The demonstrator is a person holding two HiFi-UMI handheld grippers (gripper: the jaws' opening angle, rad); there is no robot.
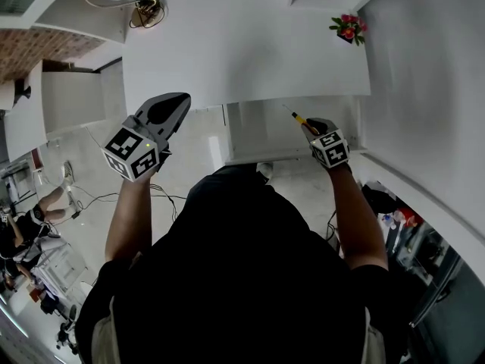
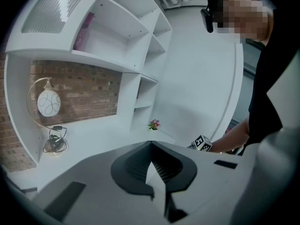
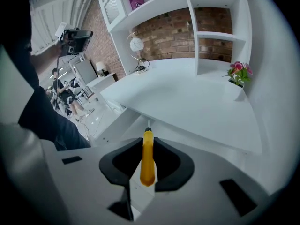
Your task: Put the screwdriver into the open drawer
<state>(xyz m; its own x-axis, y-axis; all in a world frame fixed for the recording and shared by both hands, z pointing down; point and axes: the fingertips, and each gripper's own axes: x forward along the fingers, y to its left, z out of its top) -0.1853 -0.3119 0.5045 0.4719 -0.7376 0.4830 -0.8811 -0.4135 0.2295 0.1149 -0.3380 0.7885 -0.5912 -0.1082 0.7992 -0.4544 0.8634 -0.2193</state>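
**Screwdriver in the right jaws, over the drawer**

The right gripper (image 3: 147, 142) has its jaws closed on the yellow plastic handle of a slim screwdriver (image 3: 147, 161). The short metal tip points forward, past the fingertips. The left gripper (image 2: 151, 144) has its jaws together with nothing between them, and it is held up well to the left.

In the head view the screwdriver (image 1: 301, 119) hangs above the right part of the open white drawer (image 1: 284, 155). The drawer stands pulled out under the near edge of the white desk (image 1: 242, 44). A small pot of pink flowers (image 1: 348, 29) sits at the desk's far right corner.

The tool is probably light and rigid, but its smooth, round handle could roll or swivel between the pads. Mid-handle, where it is pinched now, seems the best place to hold it. Lowering it close to the drawer floor before letting go should stop it bouncing.
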